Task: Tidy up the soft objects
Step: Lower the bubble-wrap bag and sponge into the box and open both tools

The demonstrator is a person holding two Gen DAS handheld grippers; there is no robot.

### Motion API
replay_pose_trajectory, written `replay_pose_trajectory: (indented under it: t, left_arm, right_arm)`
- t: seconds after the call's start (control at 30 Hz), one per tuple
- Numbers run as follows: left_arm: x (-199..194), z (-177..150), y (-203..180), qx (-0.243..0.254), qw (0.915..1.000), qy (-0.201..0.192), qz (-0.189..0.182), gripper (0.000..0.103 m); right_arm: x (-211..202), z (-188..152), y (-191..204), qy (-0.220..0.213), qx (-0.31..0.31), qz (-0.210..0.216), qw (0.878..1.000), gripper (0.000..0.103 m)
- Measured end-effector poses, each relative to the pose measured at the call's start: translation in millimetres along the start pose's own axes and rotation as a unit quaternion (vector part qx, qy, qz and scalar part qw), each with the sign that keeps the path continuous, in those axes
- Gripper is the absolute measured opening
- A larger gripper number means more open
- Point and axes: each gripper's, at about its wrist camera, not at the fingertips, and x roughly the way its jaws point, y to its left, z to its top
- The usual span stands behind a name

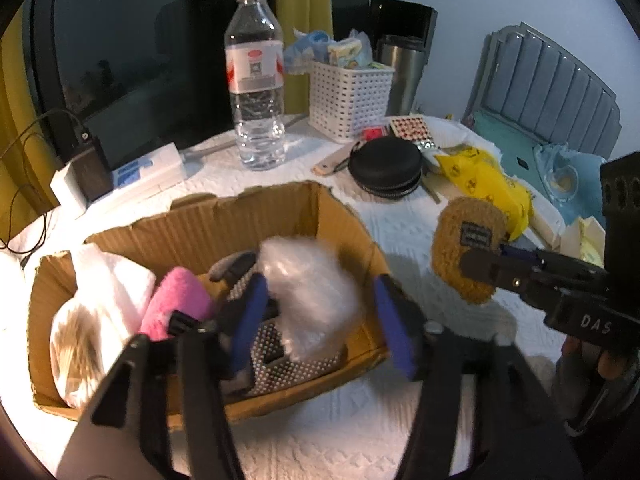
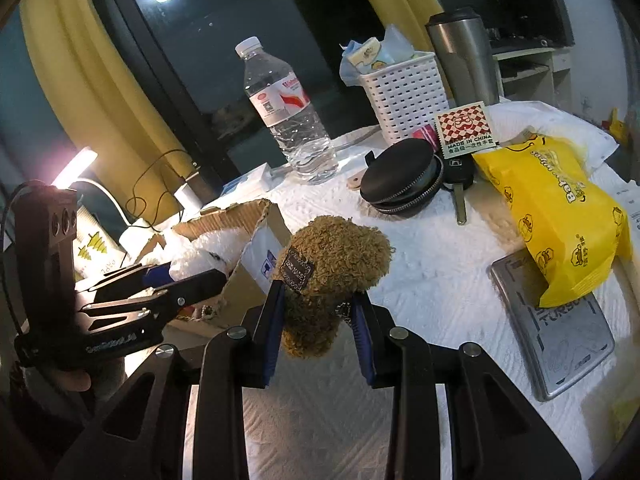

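Right gripper holds the brown plush toy between its blue pads, clamped on the lower body. Toy's long axis runs roughly along the fingers, head end toward 12 o'clock in the right wrist view, dark sewn label facing 9 o'clock. Toy is raised over the white textured tablecloth, just beside the cardboard box at its 3 o'clock side.

Left gripper stands wide over the box; the white fluffy soft item lies blurred between its fingers, pads not pressing it. Also in the box: pink plush, white bundle. Water bottle stands at 12 o'clock of the box, upright.
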Motion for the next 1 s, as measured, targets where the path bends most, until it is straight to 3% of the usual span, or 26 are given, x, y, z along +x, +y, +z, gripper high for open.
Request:
replay_pose_trajectory:
  t: [0.4,0.8,1.0]
  left_arm:
    - [-48.0,-11.0,26.0,-0.015,0.9992,-0.038,0.005,0.063]
    - [-96.6,-33.3,82.1,-0.028,0.9969,-0.071,0.018,0.063]
    - [-106.6,-46.1,122.1,-0.048,0.9947,-0.08,0.043,0.063]
  right_arm:
    - [-7.8,3.5,43.5,-0.005,-0.03,-0.008,0.999,0.034]
    - [1.4,13.1,109.0,-0.01,-0.074,-0.021,0.997,0.034]
    - [22.6,18.1,136.3,0.001,-0.093,-0.03,0.995,0.034]
